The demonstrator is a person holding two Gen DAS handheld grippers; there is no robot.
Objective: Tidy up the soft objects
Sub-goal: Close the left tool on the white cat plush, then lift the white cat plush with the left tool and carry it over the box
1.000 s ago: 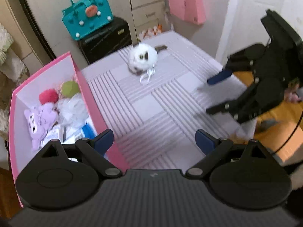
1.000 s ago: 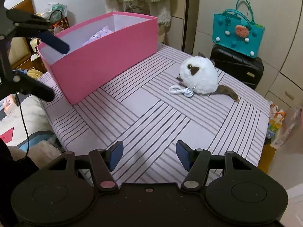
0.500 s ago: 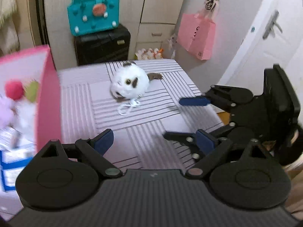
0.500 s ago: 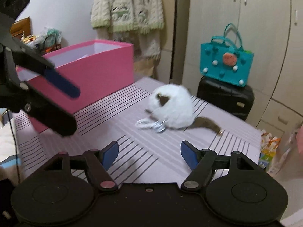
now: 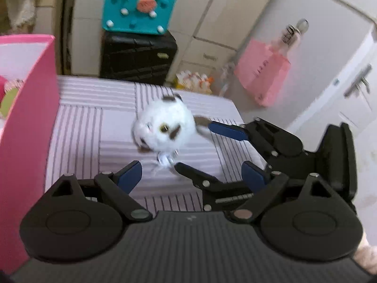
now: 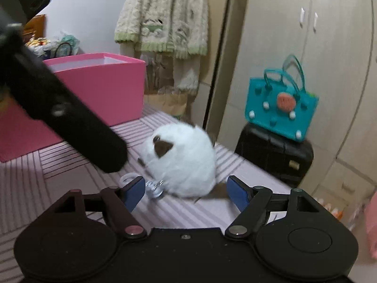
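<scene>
A white plush toy [image 5: 165, 125] with brown patches and a white strap with a keyring lies on the striped table [image 5: 94, 122]. My right gripper [image 6: 186, 191] reaches it from the right, jaws opening. The plush [image 6: 181, 158] sits just ahead of its blue pads [image 6: 134, 191], untouched. In the left wrist view the right gripper [image 5: 193, 145] has one fingertip by the brown tail and one by the keyring. My left gripper [image 5: 192, 175] hangs in front of the plush, jaws wide and closing slightly, nothing between them. One of its fingers [image 6: 70, 122] points at the plush. The pink box [image 5: 28, 118] stands at the left.
A teal bag [image 5: 139, 9] sits on a black suitcase [image 5: 139, 56] behind the table's far edge. A pink bag [image 5: 264, 70] hangs by the door at the right. A cream cardigan [image 6: 162, 18] hangs behind the pink box [image 6: 106, 89], which holds several soft toys.
Both grippers have come down and closed in on the white plush from opposite sides. The right gripper's jaws have widened. The left view has swung off the pink box.
</scene>
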